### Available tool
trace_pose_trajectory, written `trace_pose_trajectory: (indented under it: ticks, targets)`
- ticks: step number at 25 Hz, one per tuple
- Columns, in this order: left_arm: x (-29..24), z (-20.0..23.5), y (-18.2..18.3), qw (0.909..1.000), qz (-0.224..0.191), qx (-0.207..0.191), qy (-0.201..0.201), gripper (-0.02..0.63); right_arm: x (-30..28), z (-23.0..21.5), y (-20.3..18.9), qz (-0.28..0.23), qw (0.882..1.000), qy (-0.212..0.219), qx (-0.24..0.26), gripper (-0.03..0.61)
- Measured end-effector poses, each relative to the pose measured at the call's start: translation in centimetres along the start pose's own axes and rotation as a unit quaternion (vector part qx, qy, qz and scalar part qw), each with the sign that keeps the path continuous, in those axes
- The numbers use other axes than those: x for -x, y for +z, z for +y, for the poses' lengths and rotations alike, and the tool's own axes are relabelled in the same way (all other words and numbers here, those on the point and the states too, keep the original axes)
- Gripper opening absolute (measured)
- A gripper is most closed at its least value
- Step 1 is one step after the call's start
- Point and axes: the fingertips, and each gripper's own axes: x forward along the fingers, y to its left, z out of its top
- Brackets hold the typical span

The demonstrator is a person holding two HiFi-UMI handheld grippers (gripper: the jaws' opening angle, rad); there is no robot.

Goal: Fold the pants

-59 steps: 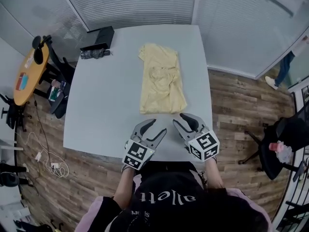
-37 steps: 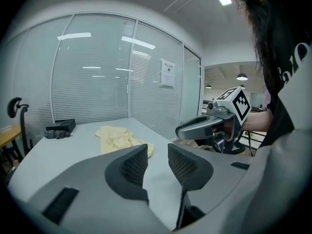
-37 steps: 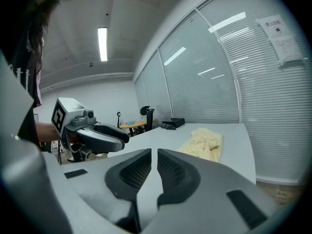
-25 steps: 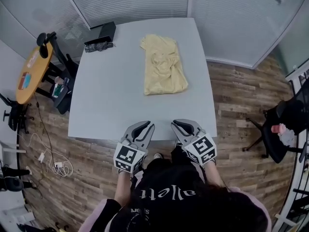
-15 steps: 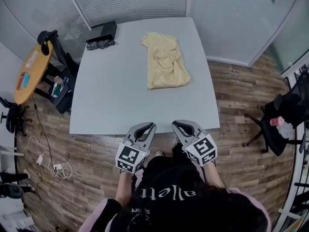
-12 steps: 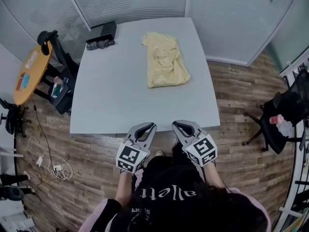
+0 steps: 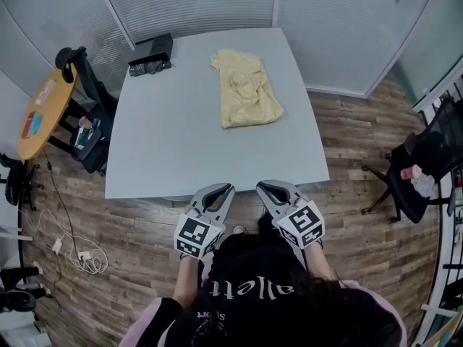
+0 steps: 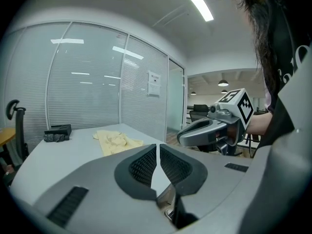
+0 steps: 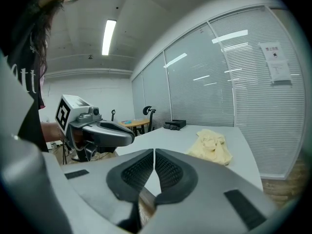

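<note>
Both sets of jaws were pinched closed with nothing in them, the left gripper (image 7: 226, 189) and right gripper (image 7: 262, 187) side by side just off the table's near edge. One rumpled pale yellow pair of pants (image 7: 247, 89) lay toward the far right of the single light grey square table (image 7: 181, 150), well apart from the two grippers. One black box (image 7: 153, 48) and one dark crumpled bundle (image 7: 148, 66) sat at the far left corner.
</note>
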Motion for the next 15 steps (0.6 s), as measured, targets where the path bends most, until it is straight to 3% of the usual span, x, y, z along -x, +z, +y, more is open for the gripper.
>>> trace_pose_trajectory:
  ticks: [15]
  targets:
    - [2.1,0.4,-0.7,0.9998,-0.015,0.013,-0.002,0.043,-1.2,2.4,-0.2,0.008,1.000,0.010,0.009,0.028]
